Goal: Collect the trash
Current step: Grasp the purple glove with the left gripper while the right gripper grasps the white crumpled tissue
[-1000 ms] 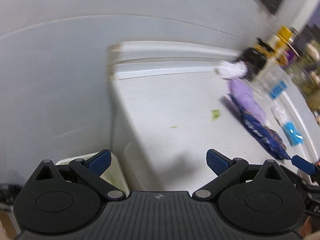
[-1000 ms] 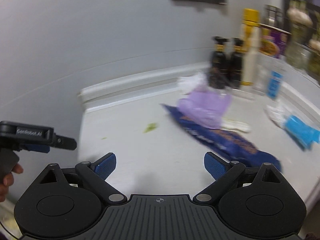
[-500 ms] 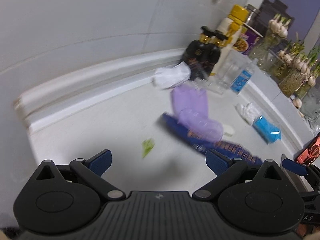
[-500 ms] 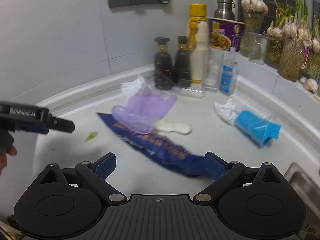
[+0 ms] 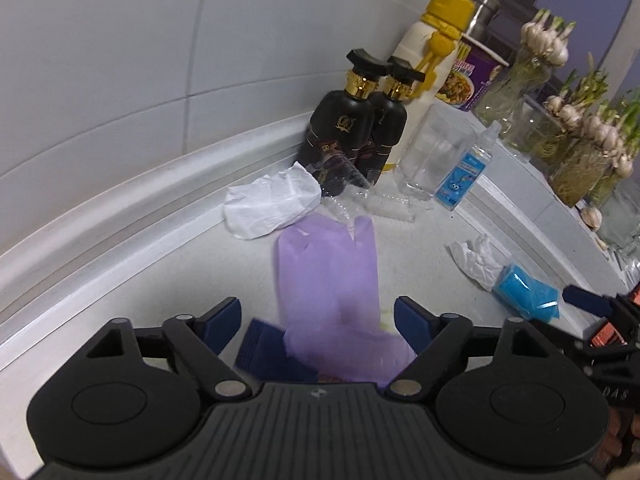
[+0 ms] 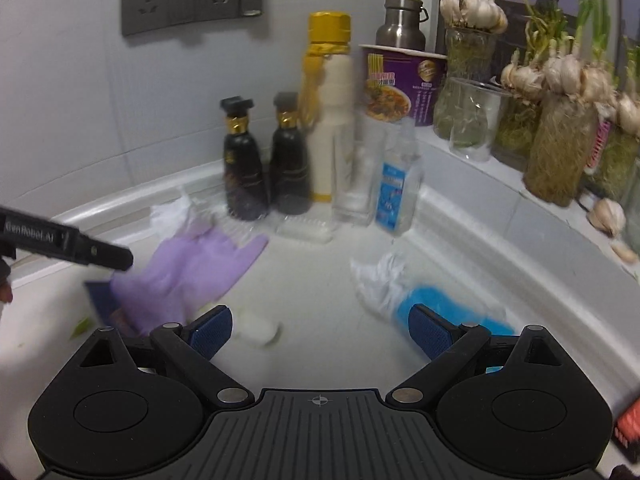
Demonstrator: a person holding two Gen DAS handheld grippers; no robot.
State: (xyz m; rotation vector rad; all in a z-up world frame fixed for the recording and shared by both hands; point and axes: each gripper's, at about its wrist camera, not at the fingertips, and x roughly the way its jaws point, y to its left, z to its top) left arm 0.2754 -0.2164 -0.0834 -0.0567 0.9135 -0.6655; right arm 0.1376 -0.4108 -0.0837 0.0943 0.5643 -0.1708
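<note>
The left tongs hang over the white worktop and their blue pads are closing. A soft purple rubber glove lies flat between the two pads, but the pads do not press on it yet. The glove lies partly on top of a dark blue snack wrapper, which peeks out at the glove's near end. Beyond the glove, by the wall, sits a crumpled white paper tissue. Near it lies a crushed piece of clear plastic. Off to the right lies a bright blue plastic bag with a crumpled clear plastic end. The right tongs are wide apart with nothing between them, held above the worktop. Their right pad sits in front of the blue bag. Just by their left pad is a small white bit of trash, too blurry to tell what it is. At the back stand two black bottles with gold necks, close together, a tall cream bottle with a yellow cap, a clear glass cup and a small clear bottle with a blue label. Jars of sprouting garlic line the sill.
</note>
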